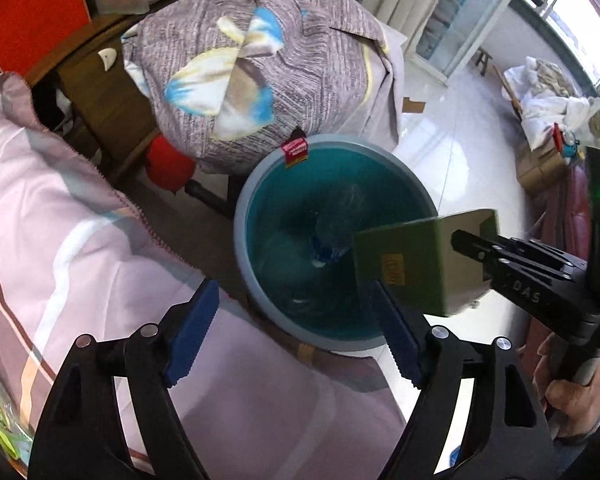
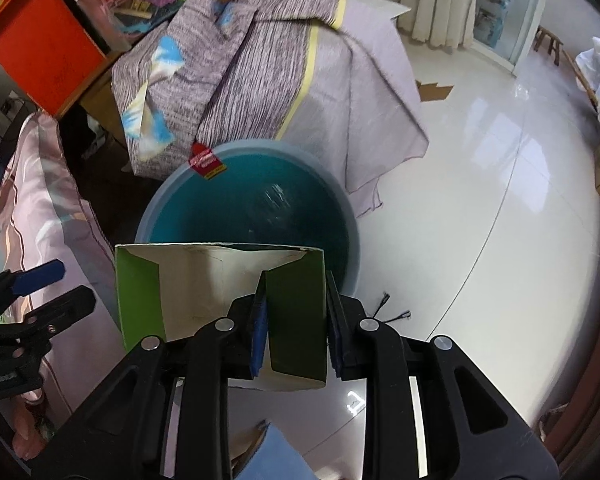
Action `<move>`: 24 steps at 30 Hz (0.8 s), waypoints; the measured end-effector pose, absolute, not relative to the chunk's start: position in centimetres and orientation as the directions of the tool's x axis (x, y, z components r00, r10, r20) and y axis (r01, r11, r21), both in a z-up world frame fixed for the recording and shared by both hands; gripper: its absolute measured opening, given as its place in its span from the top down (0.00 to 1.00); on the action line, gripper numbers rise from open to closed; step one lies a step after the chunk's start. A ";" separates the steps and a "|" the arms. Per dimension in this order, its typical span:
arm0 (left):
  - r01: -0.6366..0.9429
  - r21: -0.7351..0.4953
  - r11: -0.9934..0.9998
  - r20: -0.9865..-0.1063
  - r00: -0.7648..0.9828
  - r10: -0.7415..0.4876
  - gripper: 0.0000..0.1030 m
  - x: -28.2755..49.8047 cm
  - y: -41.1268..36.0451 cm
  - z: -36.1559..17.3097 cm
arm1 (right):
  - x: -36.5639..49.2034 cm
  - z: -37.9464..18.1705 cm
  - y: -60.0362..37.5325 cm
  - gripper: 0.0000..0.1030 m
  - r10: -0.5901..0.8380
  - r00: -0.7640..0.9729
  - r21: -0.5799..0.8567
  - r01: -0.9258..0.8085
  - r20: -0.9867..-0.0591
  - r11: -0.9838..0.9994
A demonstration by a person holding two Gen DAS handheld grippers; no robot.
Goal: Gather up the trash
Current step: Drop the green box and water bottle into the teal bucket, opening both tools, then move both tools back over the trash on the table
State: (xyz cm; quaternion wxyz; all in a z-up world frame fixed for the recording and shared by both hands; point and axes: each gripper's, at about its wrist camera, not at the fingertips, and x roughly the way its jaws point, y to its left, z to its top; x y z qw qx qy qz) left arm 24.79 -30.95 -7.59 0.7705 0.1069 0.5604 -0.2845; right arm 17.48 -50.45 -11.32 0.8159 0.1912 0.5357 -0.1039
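A lived-in home — bedding (image 1: 60, 220), curtains (image 2: 436, 0), tiled floor (image 2: 500, 184).

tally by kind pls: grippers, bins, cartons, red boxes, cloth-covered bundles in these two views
Grippers: 2, left gripper open, right gripper shut on the carton
Bins: 1, blue bin
Cartons: 1, green carton, held above the bin
Red boxes: 1, red box
Cloth-covered bundles: 1, grey patterned bundle behind the bin
Total: 6

2 wrist views look steeply down, close; both share blue bin (image 1: 332, 240).
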 end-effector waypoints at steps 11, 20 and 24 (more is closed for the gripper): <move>0.520 -0.188 0.833 -0.904 0.241 -0.354 0.08 23.7 -28.2 -5.8 | 17.5 -10.6 -49.9 0.22 0.020 0.392 0.189 0.398 -0.920 0.898; 0.482 -0.193 0.855 -0.894 0.272 -0.355 0.06 21.6 -24.9 -4.5 | 16.2 -9.8 -48.3 0.19 0.014 0.370 0.170 0.393 -0.929 0.904; 0.462 -0.186 0.867 -0.889 0.297 -0.349 0.05 20.1 -22.4 -3.7 | 15.5 -8.6 -46.3 0.18 0.030 0.389 0.178 0.352 -0.921 0.919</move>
